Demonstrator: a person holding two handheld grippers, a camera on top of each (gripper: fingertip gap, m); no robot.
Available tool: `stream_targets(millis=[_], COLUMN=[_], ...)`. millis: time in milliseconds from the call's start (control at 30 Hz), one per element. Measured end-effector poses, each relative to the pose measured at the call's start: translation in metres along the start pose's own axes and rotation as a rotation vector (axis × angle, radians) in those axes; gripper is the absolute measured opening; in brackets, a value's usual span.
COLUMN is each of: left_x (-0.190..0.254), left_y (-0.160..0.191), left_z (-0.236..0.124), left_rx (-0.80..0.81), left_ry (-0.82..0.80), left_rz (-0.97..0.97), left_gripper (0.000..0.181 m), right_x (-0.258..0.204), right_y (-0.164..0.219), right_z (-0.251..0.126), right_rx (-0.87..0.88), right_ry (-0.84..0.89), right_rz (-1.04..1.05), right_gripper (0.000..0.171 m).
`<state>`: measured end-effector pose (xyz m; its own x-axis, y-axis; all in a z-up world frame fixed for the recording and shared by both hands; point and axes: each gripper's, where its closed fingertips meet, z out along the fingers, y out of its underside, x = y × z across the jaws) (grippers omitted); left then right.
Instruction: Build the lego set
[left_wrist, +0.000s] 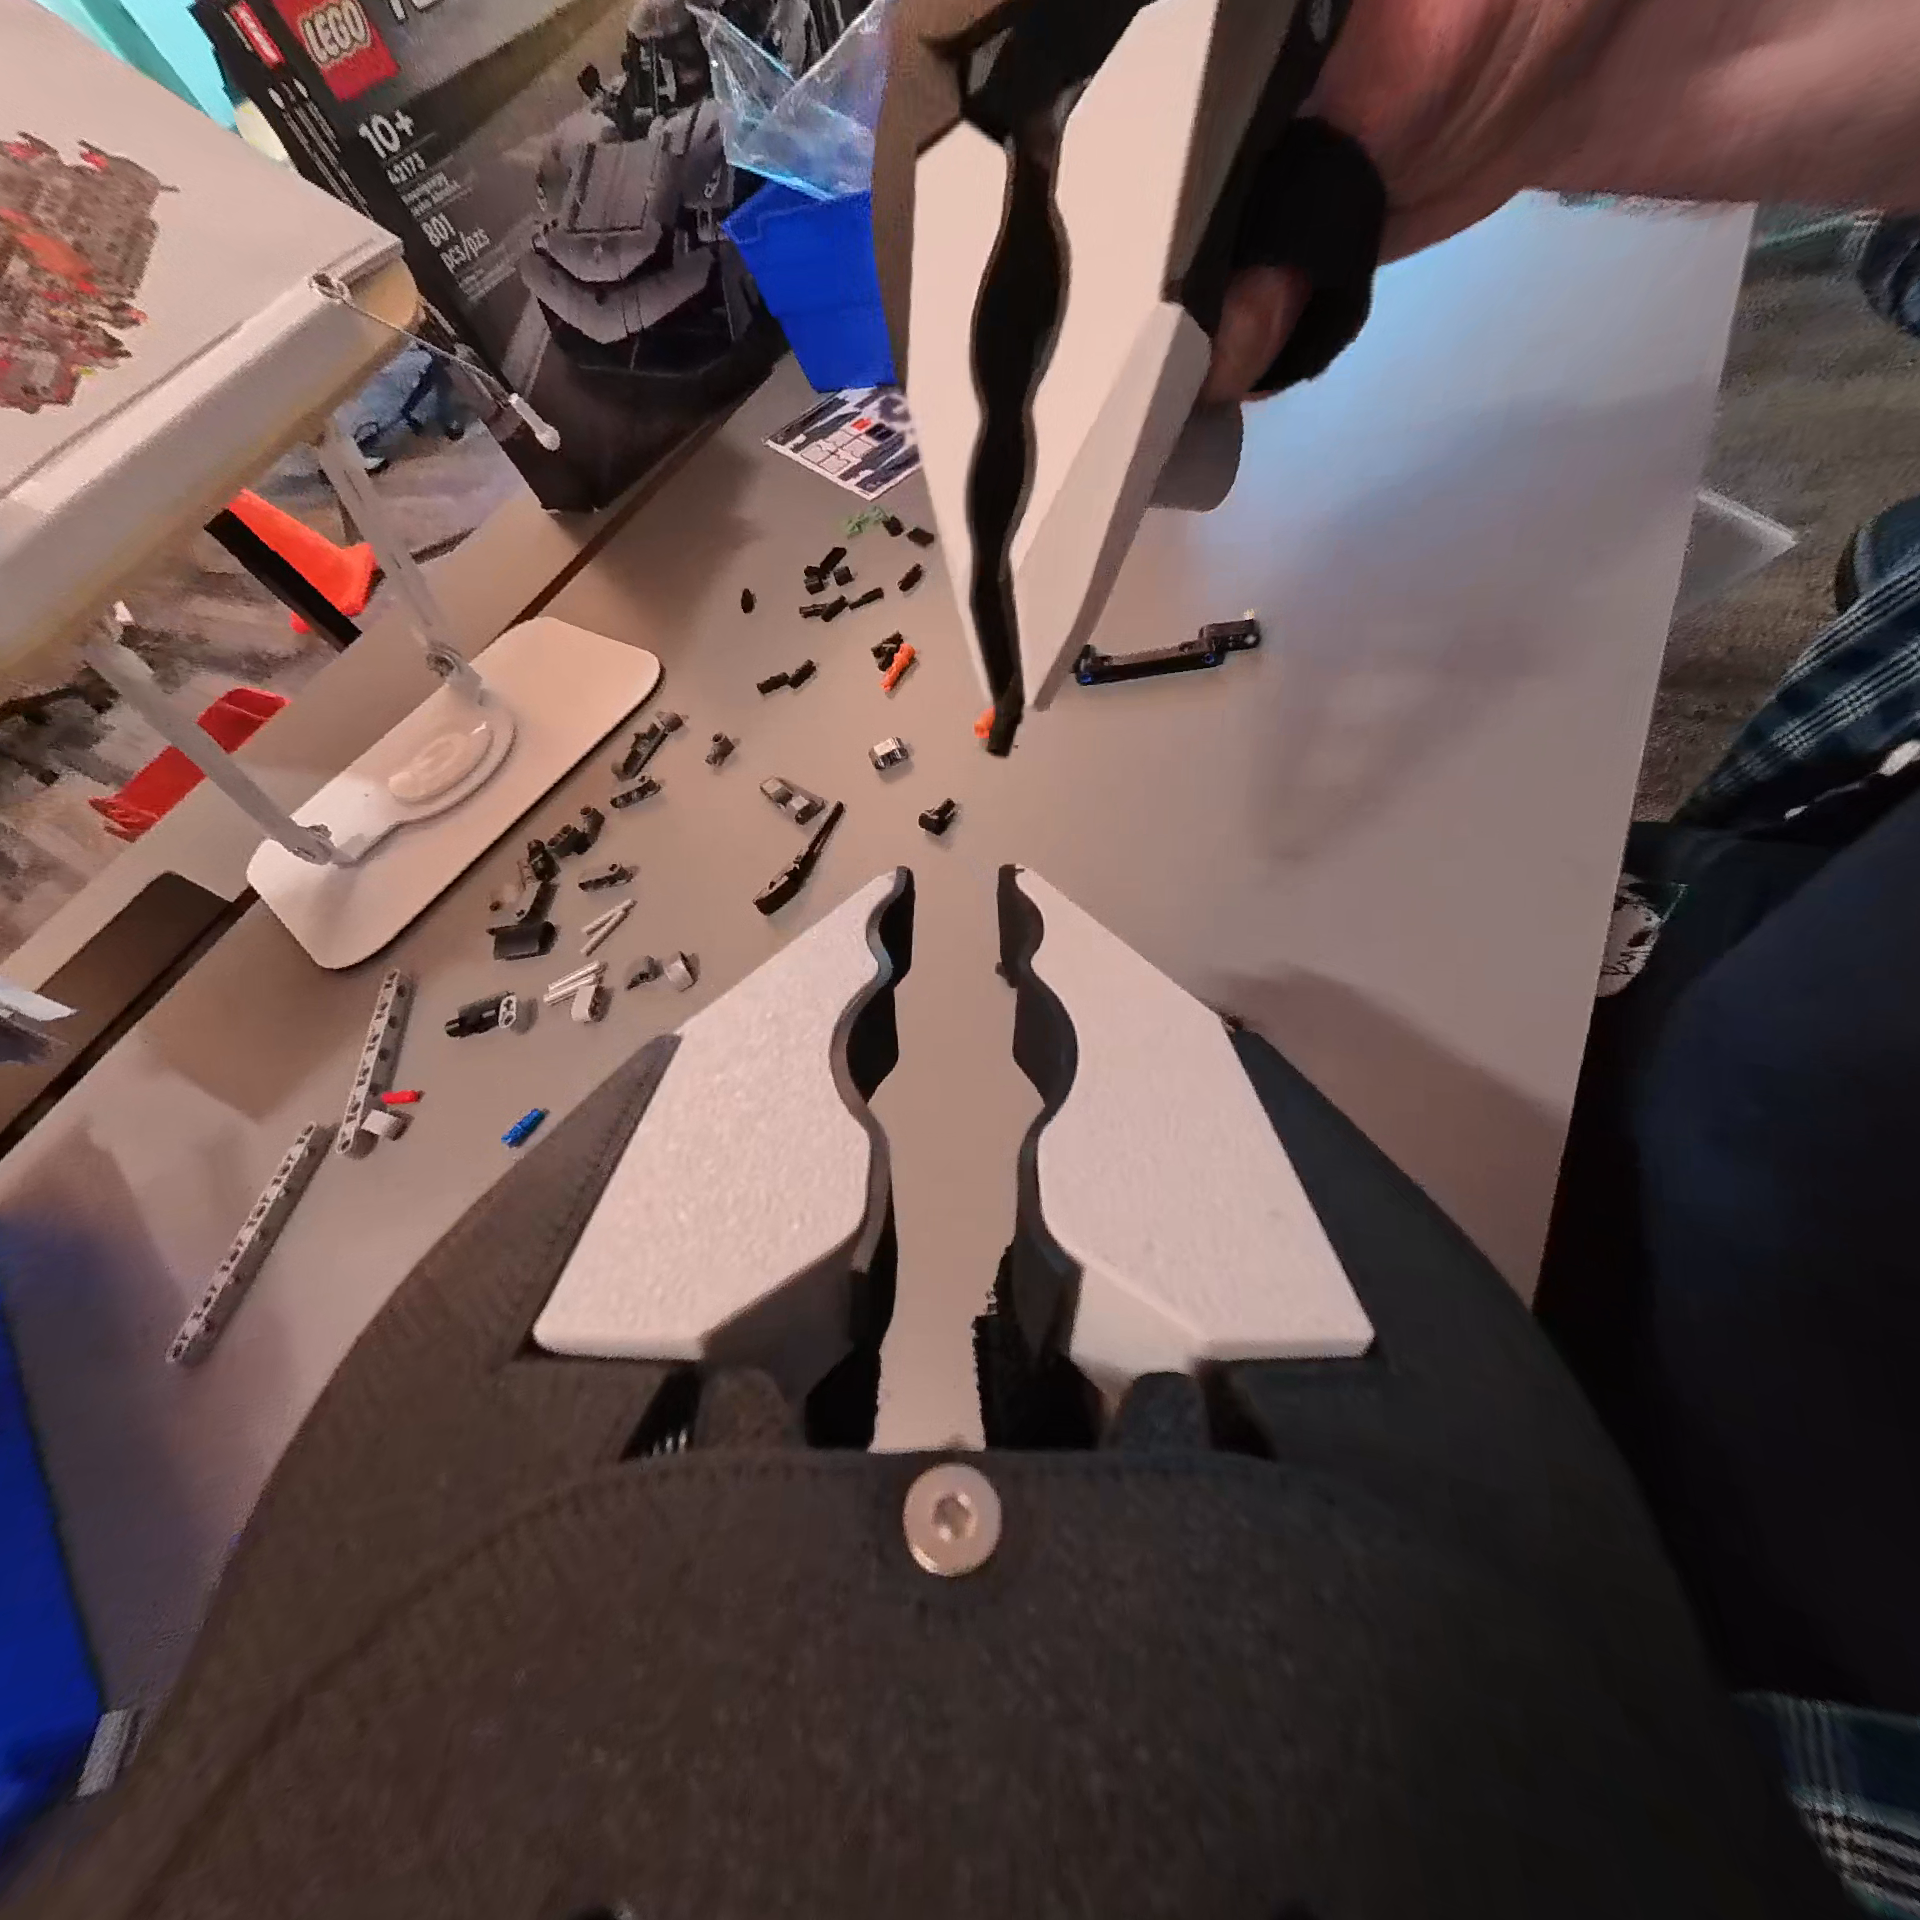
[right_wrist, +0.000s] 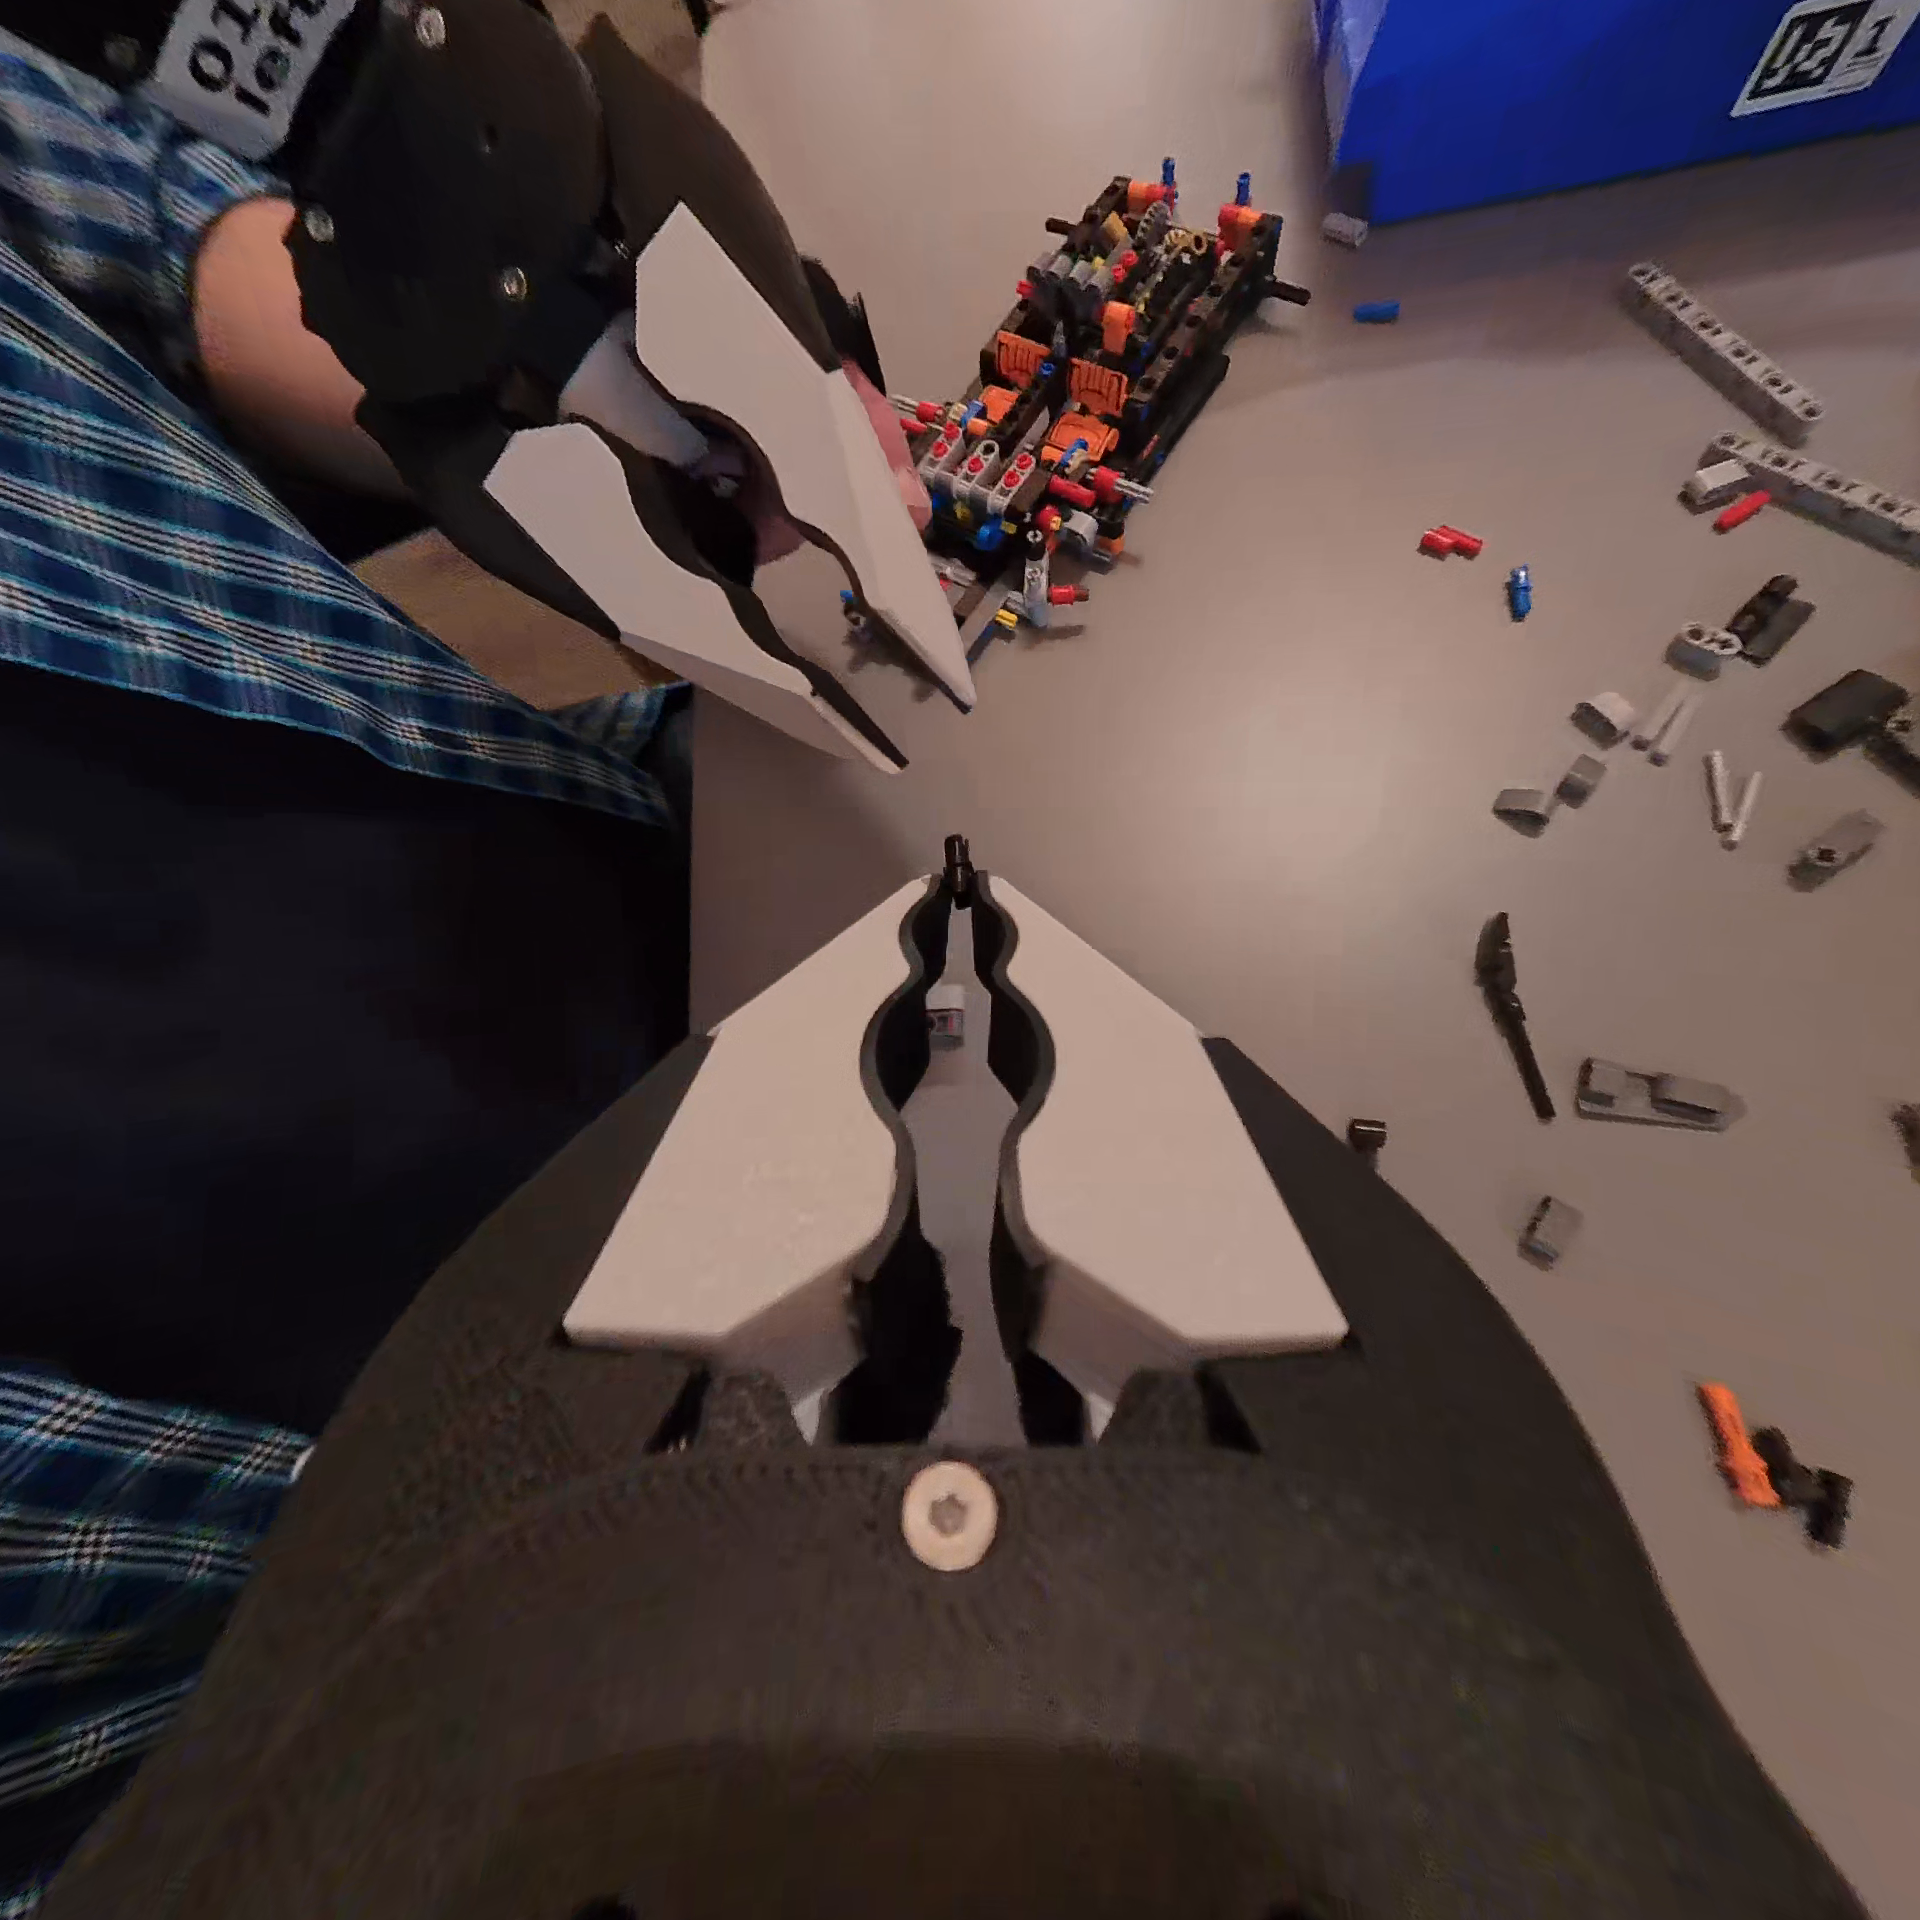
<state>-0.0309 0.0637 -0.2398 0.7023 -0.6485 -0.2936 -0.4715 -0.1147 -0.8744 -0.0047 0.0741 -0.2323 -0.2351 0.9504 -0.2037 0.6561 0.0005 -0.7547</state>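
Lego build (right_wrist: 1091, 395) waits on the counter (right_wrist: 1247, 779); we pinch a black pin (right_wrist: 956, 868) in our right gripper (right_wrist: 958, 883), left gripper (left_wrist: 956, 873) jaws apart, empty. Next: carry and seat the pin.

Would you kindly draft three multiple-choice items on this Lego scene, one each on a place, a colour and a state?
1. Where is the half-built model?
A. on the table
B. inside the blue bin
C. on the box

2. What colour is the tapered piece joined to a black part at the table's near right in the right wrist view?
A. green
B. orange
C. yellow

3. How do the left gripper's jaws stand?
A. shut on a beam
B. shut on nothing
C. open and empty

Answers:
1 A, it rests on the table.
2 B, the orange piece.
3 C, bare table shows between them, whereas the right gripper pinches a black pin.
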Motion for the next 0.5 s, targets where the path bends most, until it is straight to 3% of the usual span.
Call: stream_targets(millis=[500], left_x=[0.014], left_y=[-0.028], left_z=[-0.012], left_rx=[0.087], left_ry=[-0.028], left_rz=[0.176], left_gripper=[0.022], right_x=[-0.030], right_y=[-0.018], right_z=[0.005], right_rx=[0.098], right_ry=[-0.212], right_rz=[0.181], right_gripper=[0.003])
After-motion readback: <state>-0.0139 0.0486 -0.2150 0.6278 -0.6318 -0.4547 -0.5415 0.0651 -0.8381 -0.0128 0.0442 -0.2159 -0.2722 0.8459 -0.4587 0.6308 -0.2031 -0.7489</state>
